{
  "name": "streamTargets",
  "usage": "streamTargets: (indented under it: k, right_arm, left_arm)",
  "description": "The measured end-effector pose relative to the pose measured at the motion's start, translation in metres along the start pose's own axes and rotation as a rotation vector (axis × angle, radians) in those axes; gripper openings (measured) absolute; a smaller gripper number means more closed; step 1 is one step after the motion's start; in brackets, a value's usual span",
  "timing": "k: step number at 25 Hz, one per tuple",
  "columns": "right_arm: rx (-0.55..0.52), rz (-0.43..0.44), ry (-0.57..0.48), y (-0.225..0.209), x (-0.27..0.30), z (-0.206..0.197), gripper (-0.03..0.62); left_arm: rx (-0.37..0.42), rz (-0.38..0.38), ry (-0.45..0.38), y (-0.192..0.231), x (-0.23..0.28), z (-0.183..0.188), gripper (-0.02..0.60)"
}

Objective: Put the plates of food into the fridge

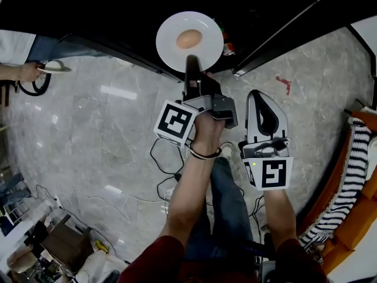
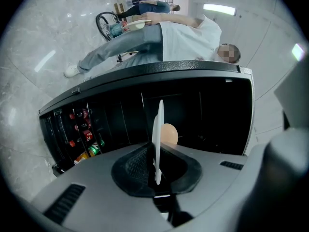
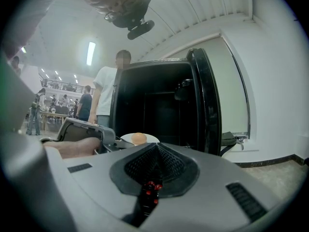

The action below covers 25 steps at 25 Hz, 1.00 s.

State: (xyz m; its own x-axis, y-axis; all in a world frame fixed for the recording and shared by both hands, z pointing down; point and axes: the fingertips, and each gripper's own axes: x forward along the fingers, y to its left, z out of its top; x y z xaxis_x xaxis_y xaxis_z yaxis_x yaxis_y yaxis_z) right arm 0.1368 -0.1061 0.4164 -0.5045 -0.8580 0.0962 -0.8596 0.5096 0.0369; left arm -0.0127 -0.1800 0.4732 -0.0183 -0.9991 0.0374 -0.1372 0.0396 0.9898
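Marble floor (image 1: 106,117), dark fridge (image 3: 159,105) standing open. Left gripper (image 1: 191,63) pinches the white plate (image 1: 171,40) by its rim at the fridge mouth. The round food (image 1: 188,39), possibly an egg, sits centred. Right gripper (image 1: 258,96) pressed together, empty. Risk: with an edge-only hold, any tilt rolls the food off.

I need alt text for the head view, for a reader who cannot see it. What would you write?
Seen from above, the left gripper holds a white plate by its rim, with one round pale-brown food item on it, in front of the dark fridge. The right gripper is shut and empty beside it, over a grey marble floor.
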Motion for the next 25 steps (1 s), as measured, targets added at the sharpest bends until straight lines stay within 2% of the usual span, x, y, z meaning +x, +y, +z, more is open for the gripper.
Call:
streamTargets:
  k: [6,10,25]
  right_arm:
    - [0.007,0.014,0.008,-0.014,0.028,-0.004,0.011]
    - [0.003,0.017,0.009,-0.013,0.031,-0.005,0.011]
    - [0.007,0.015,0.021,-0.015,0.029,-0.009,0.011]
  left_arm:
    - [-0.009,0.017,-0.012,0.012,0.039,-0.002,0.021]
    - [-0.044,0.033,-0.013,0.016,0.045,-0.002,0.021]
    - [-0.085,0.046,-0.023,0.023,0.064,0.006,0.021]
